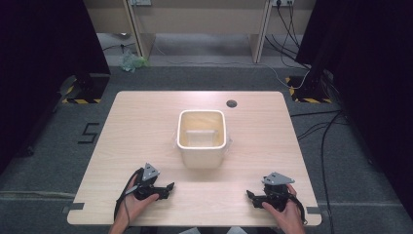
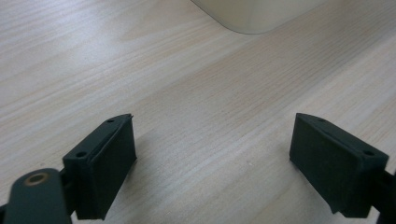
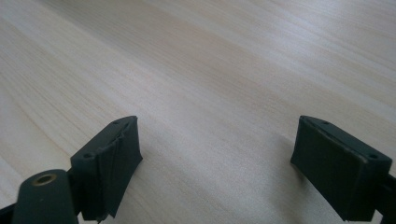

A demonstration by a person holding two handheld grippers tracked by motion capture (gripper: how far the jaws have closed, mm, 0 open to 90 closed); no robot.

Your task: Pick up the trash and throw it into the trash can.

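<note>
Both grippers, left gripper (image 1: pixel 168 187) and right gripper (image 1: pixel 251 195), gape near tub (image 1: pixel 202 156)

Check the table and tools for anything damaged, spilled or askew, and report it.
One oddity: the pad on the right tool looks torn and creased along its edge. The bin stands upright mid-table, nothing spilled; the left tool looks sound.

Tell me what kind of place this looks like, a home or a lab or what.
Probably a lab or recording workspace, not a home. A bare wooden table stands on grey carpet between black curtains, with cables on the floor, hazard-striped stand bases, and a lone white tub.
</note>
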